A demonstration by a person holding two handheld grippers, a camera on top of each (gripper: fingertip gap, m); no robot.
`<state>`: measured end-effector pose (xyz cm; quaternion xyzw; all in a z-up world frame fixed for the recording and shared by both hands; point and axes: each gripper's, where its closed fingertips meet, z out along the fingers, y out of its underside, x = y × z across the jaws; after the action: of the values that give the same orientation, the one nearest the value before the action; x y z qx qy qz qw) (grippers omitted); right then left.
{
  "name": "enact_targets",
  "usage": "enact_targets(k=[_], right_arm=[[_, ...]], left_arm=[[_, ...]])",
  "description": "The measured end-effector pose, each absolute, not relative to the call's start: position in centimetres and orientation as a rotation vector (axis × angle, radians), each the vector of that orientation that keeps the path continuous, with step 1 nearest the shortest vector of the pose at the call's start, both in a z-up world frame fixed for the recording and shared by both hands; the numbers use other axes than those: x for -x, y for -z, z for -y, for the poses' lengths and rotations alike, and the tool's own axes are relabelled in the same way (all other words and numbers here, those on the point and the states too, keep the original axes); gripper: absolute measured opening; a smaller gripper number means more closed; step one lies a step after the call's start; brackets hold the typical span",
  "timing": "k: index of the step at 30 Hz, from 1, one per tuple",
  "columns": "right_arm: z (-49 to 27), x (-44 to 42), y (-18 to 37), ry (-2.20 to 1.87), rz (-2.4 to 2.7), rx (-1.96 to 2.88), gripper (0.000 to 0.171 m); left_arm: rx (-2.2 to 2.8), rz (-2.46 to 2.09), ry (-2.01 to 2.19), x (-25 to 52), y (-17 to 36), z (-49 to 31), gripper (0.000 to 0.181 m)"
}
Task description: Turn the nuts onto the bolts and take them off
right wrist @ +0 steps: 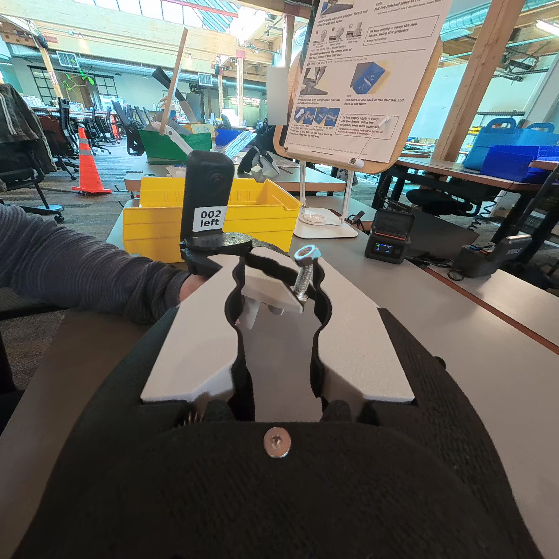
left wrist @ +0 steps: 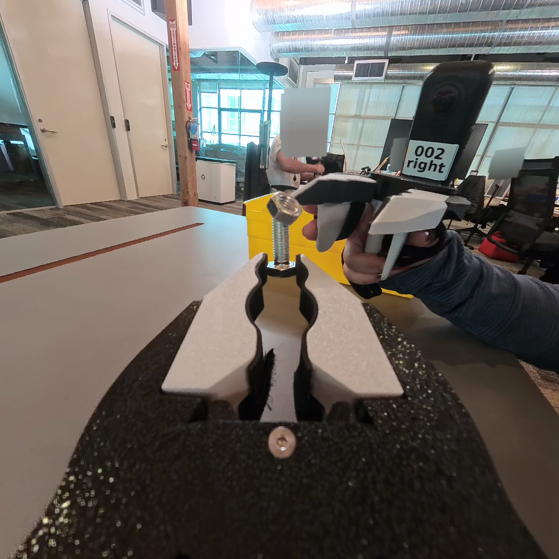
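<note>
My left gripper (left wrist: 282,266) is shut on the hex head of a silver bolt (left wrist: 280,242), which stands upright above the grey table (left wrist: 106,302). A silver nut (left wrist: 284,207) sits tilted on the bolt's top end. My right gripper (right wrist: 278,261) is open, its jaws wide apart around the bolt's top. The nut (right wrist: 307,252) lies close against its right fingertip (right wrist: 322,272), apart from the left one. In the left wrist view the right gripper (left wrist: 311,220) comes in from the right, its upper finger (left wrist: 332,189) touching the nut. The left gripper (right wrist: 298,304) also shows in the right wrist view.
A yellow bin (right wrist: 242,211) stands on the table just behind the grippers and also shows in the left wrist view (left wrist: 272,233). An instruction board on a white stand (right wrist: 357,75) is at the back right. Small black devices (right wrist: 388,239) and cables lie to the right. Spacing between my two grippers at the tips: around 4 cm.
</note>
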<state>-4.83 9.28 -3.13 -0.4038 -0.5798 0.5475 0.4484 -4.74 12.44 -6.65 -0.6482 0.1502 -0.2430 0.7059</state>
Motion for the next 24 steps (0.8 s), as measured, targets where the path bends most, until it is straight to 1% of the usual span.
enact_targets(k=[12, 16, 21, 24], right_arm=[[-9.6, 5.1, 3.4, -1.328, 1.424, 1.014, 0.043], [-10.4, 5.3, 3.5, -1.283, 1.391, 1.034, 0.042], [-12.4, 5.9, 4.4, -1.190, 1.325, 1.120, 0.039], [-15.1, 6.3, 6.2, -1.068, 1.274, 1.229, 0.034]], left_arm=[[1.474, -0.283, 0.512, 5.5, 7.0, -12.9, 0.016], [1.507, -0.273, 0.440, 6.1, 7.4, -13.3, 0.016], [1.517, -0.255, 0.351, 6.8, 7.6, -13.5, 0.016], [1.518, -0.253, 0.332, 6.9, 7.6, -13.5, 0.016]])
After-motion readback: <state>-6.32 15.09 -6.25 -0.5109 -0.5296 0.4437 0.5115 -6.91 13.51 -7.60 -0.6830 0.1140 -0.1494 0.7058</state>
